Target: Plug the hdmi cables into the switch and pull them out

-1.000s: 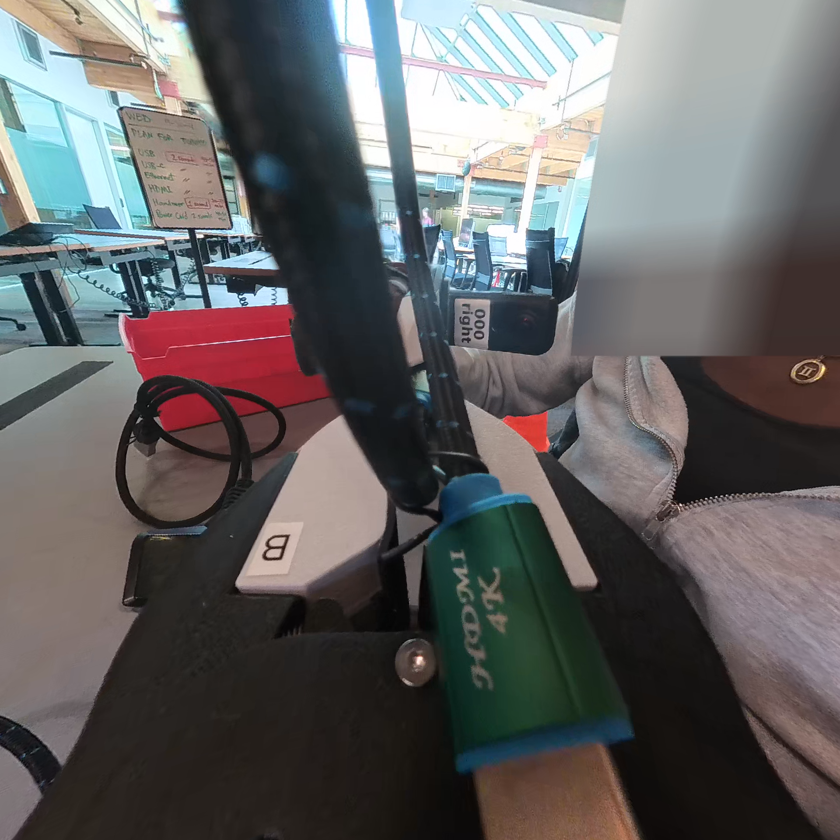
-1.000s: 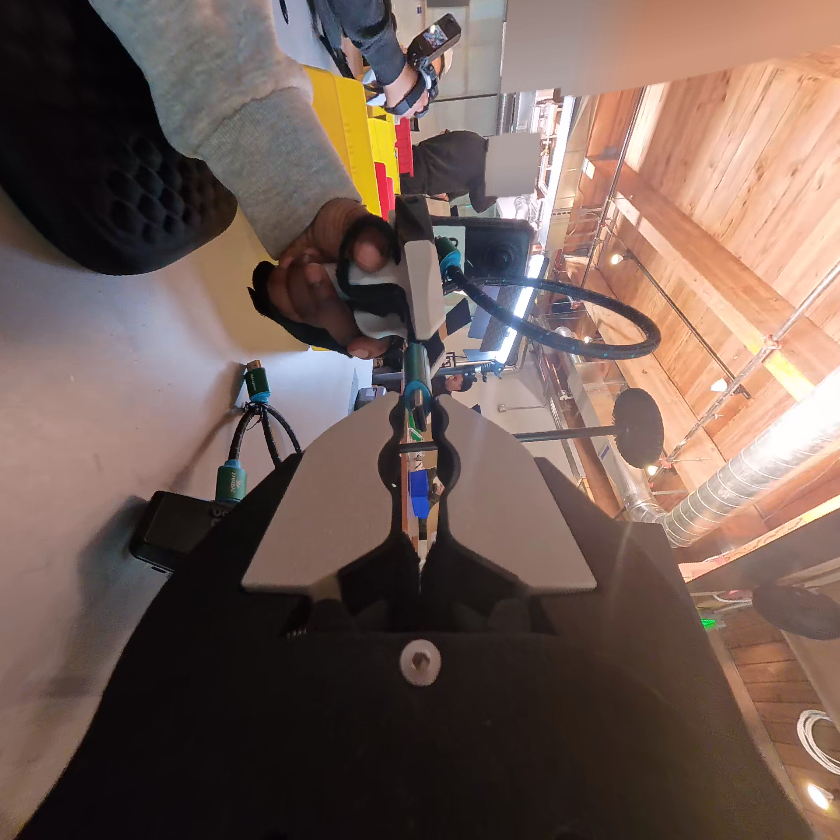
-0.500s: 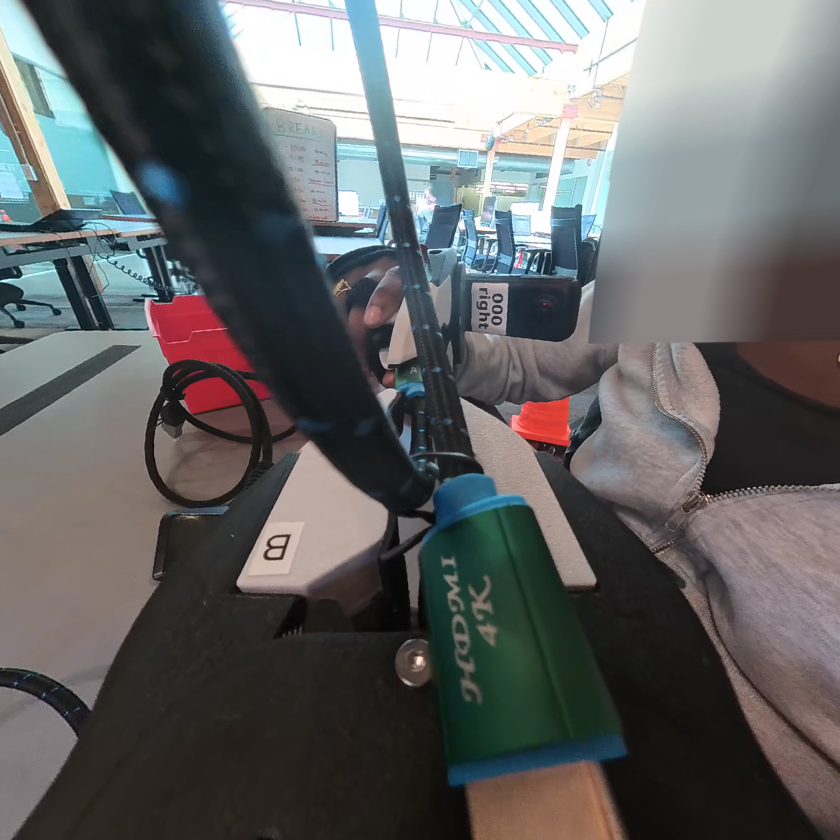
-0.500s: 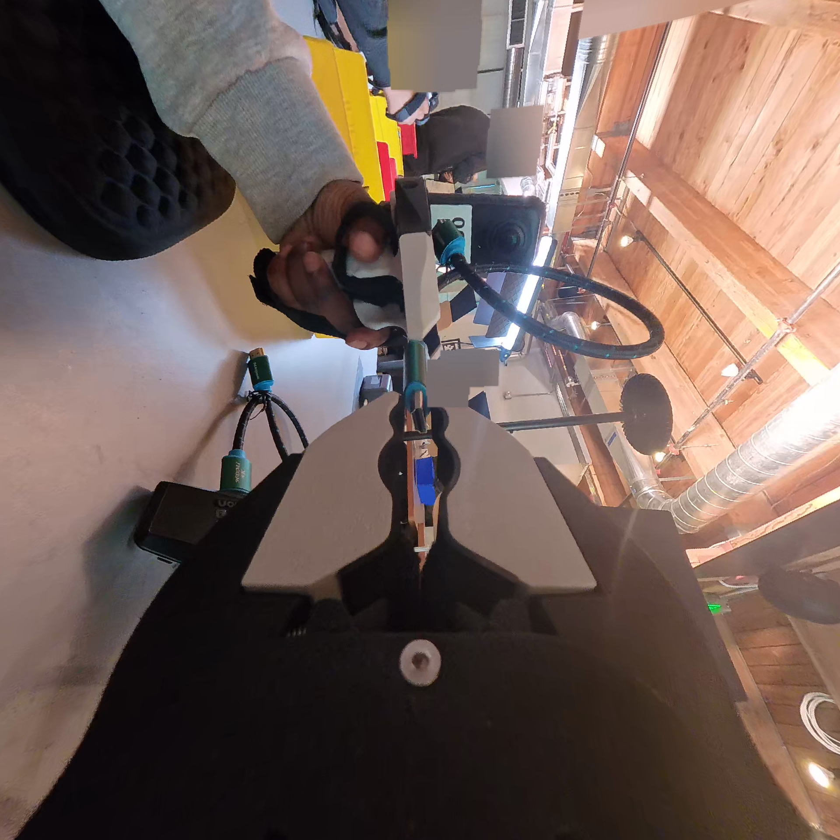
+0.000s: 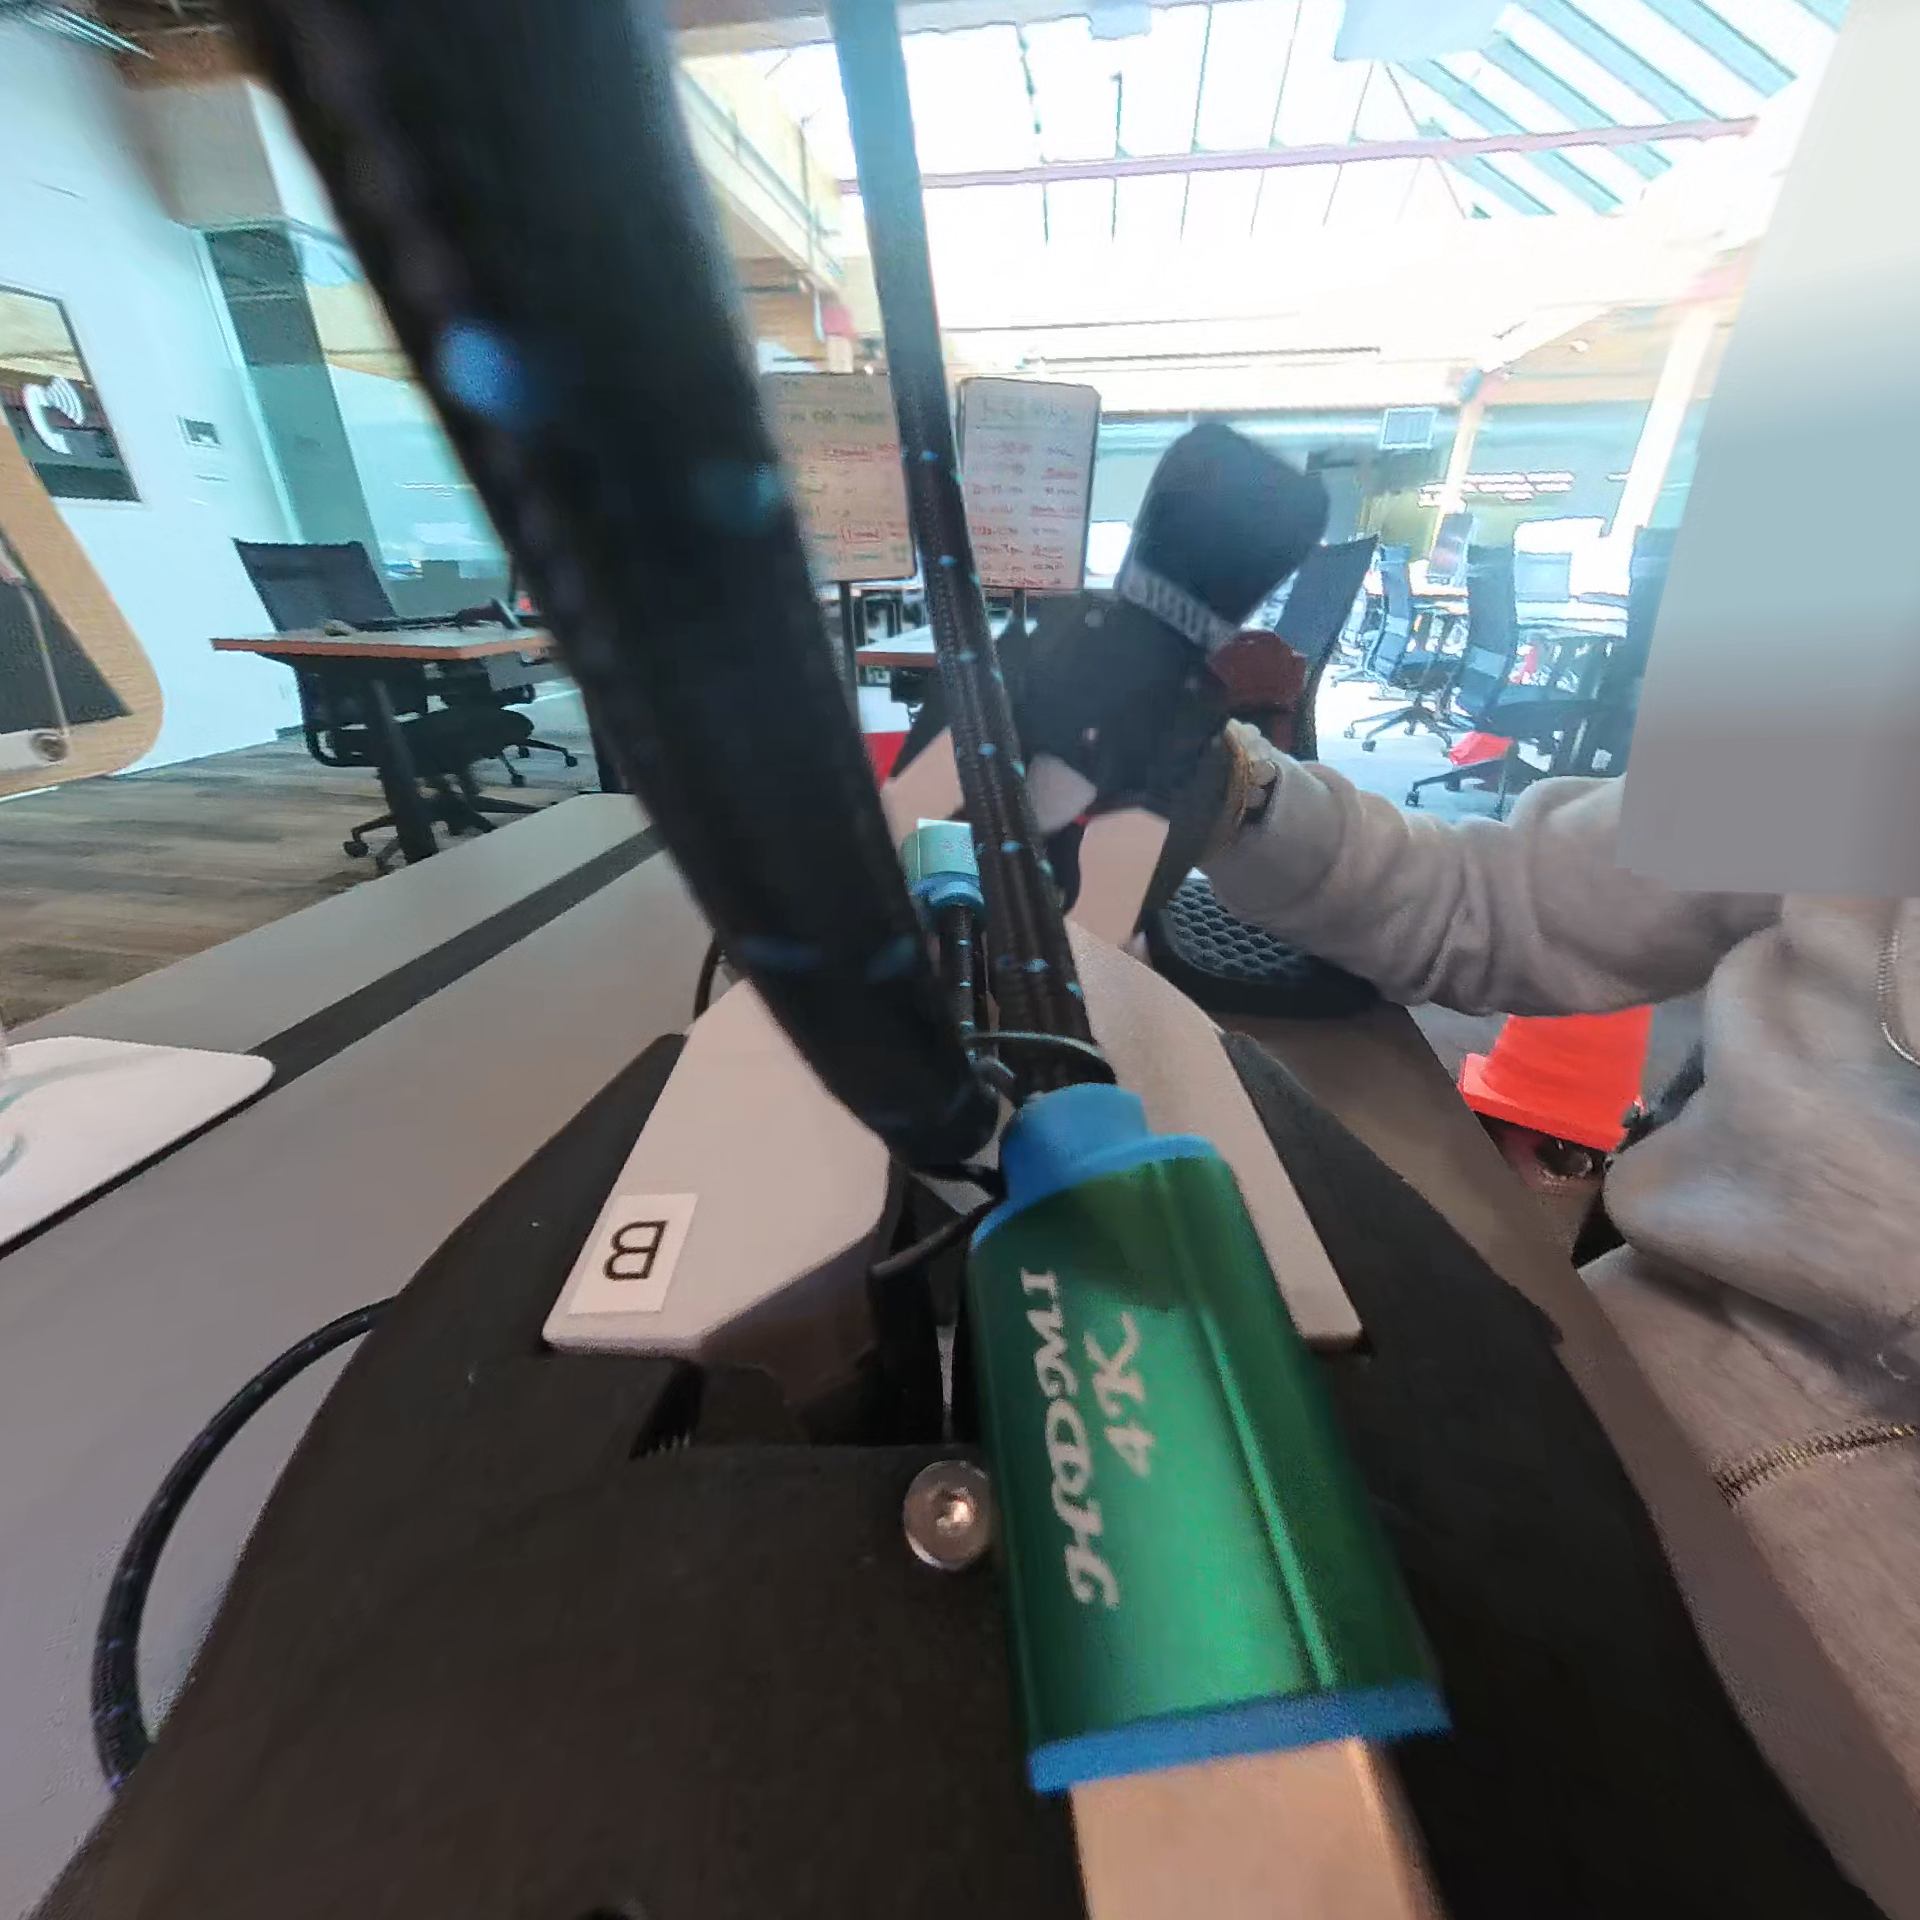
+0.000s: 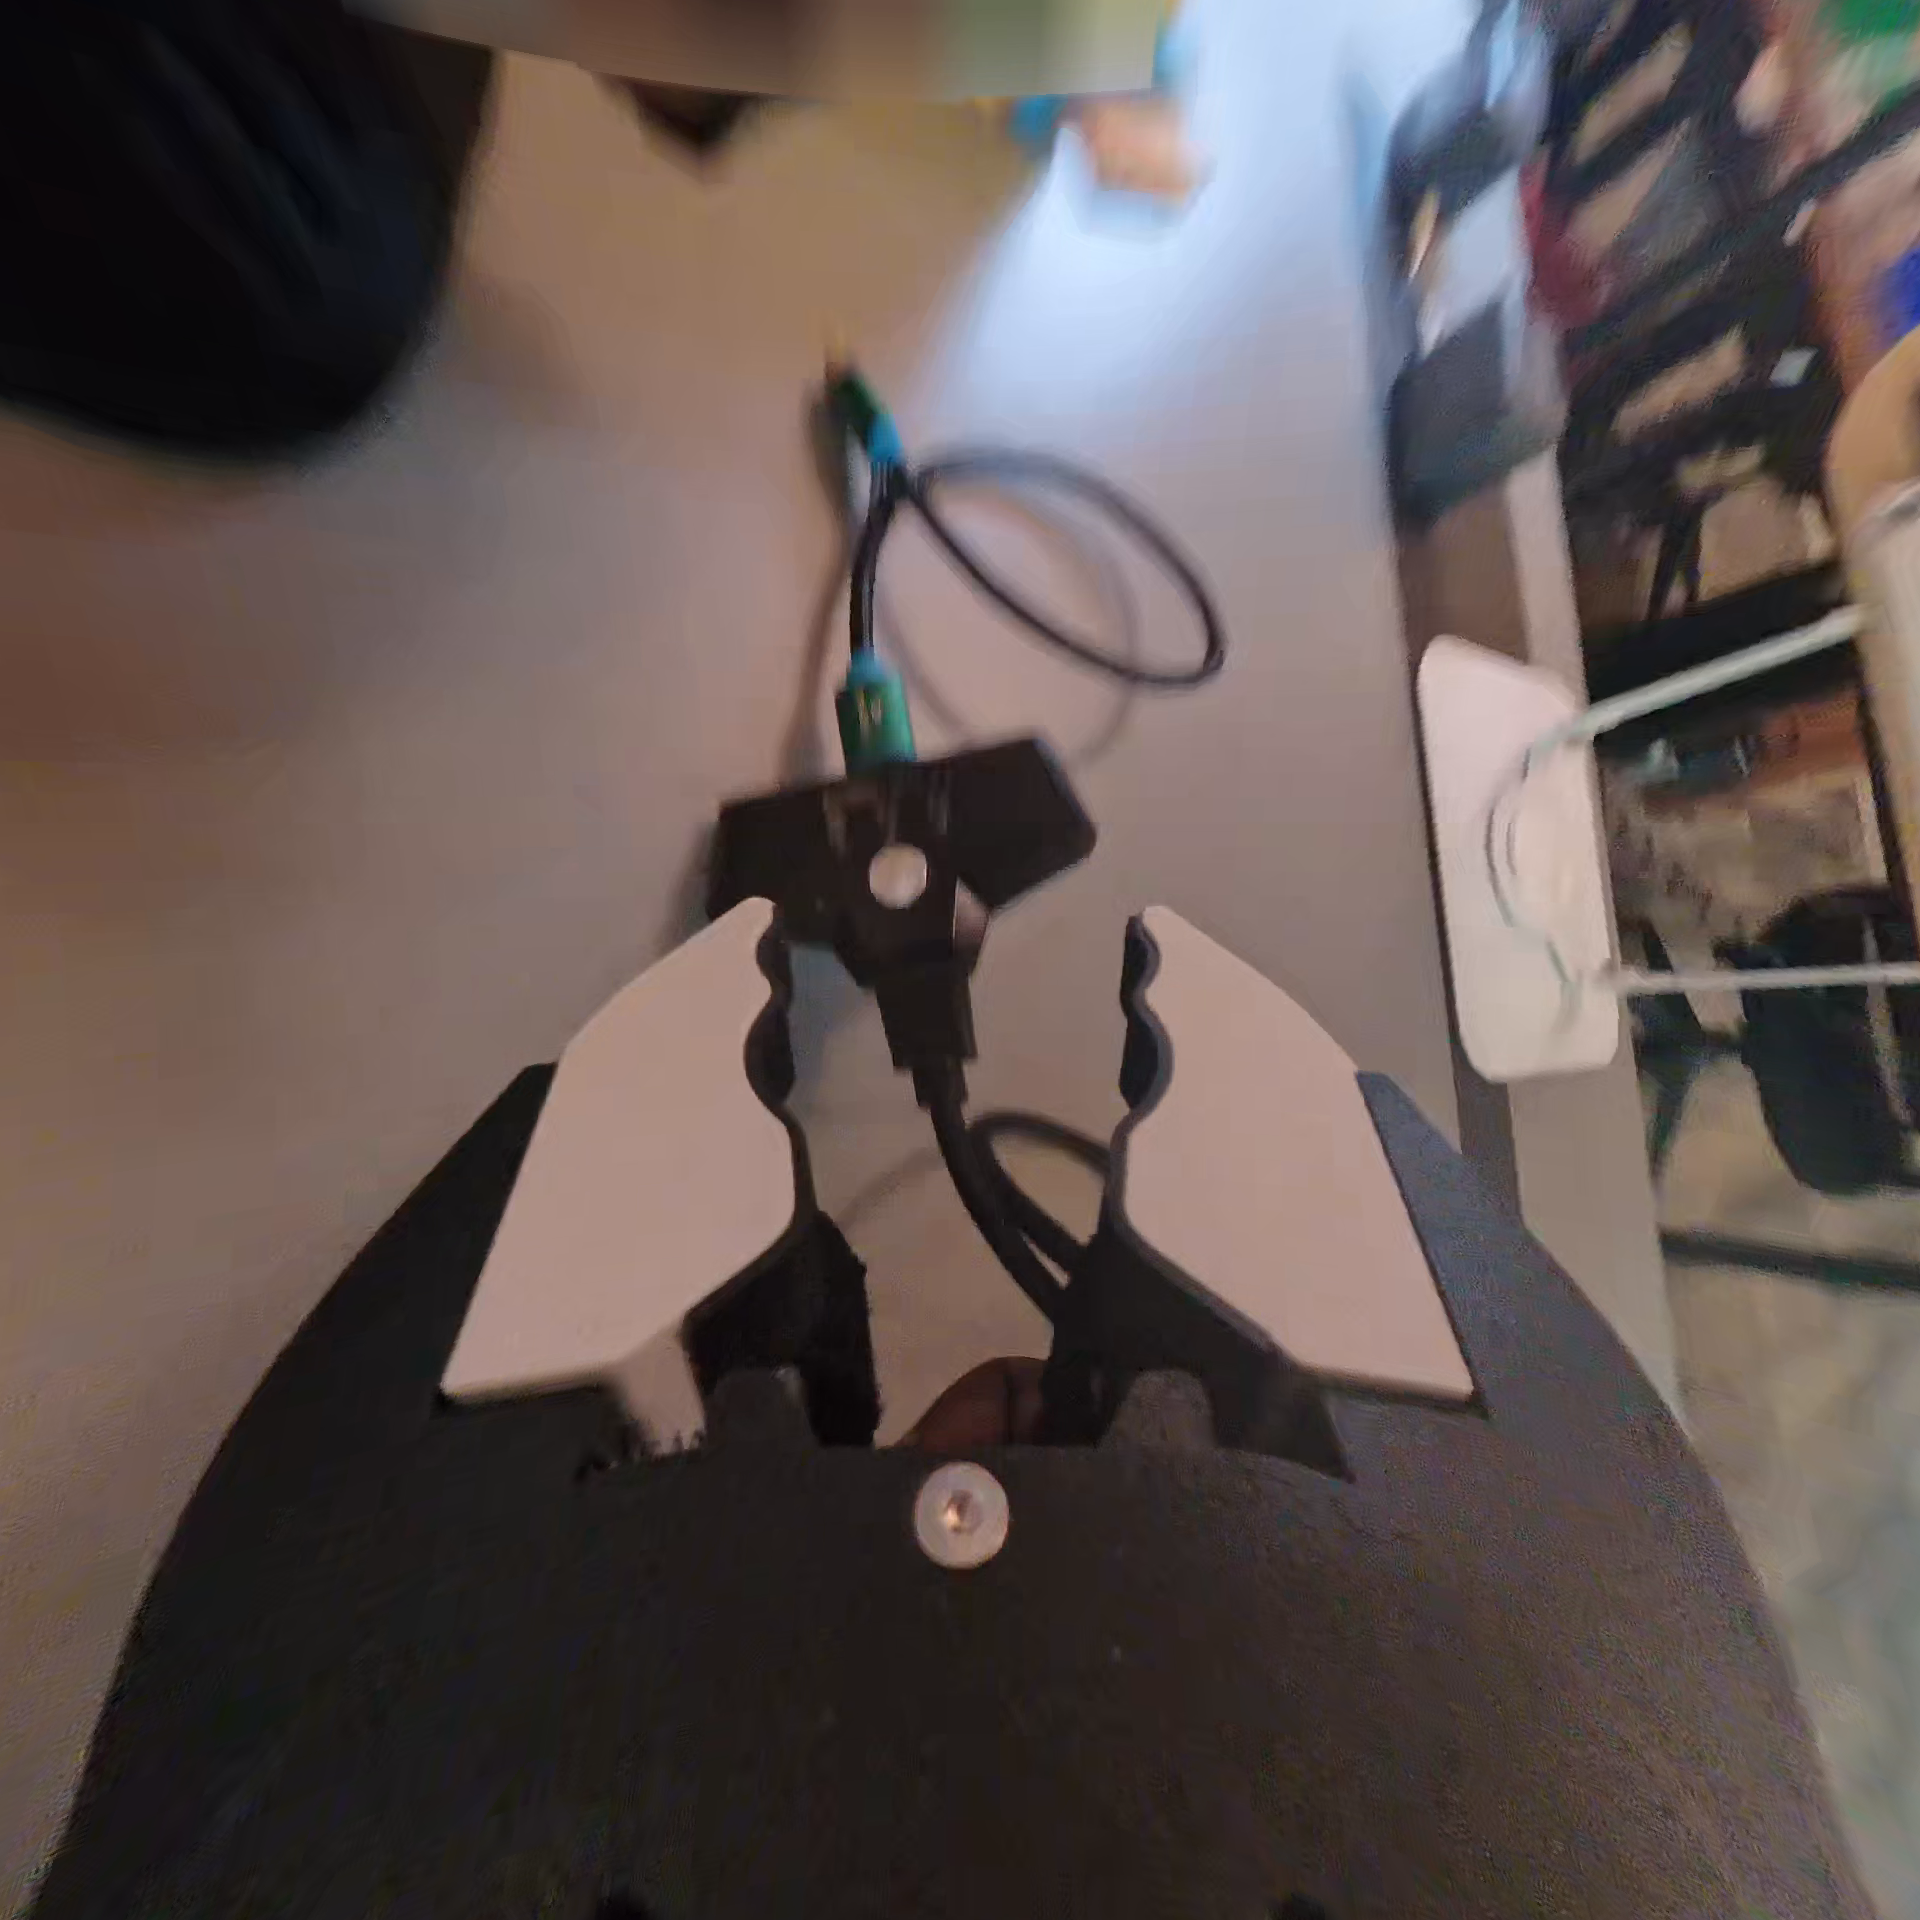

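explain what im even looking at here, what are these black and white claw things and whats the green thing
The claws are two hand-held grippers, each with a camera looking along its white fingers. In the left one's picture, the left gripper is shut on a black braided cable; that cable's green HDMI plug lies on top, close to the lens. The person's other hand, in a grey sleeve, holds the right gripper farther off. In the right one's blurred picture, the right gripper is open above a grey table, over a black switch that has another green plug in its far side.

Glossy green metallic plug (image 5: 1184,1455), braided cable (image 5: 623,540), matt table (image 6: 312,727).
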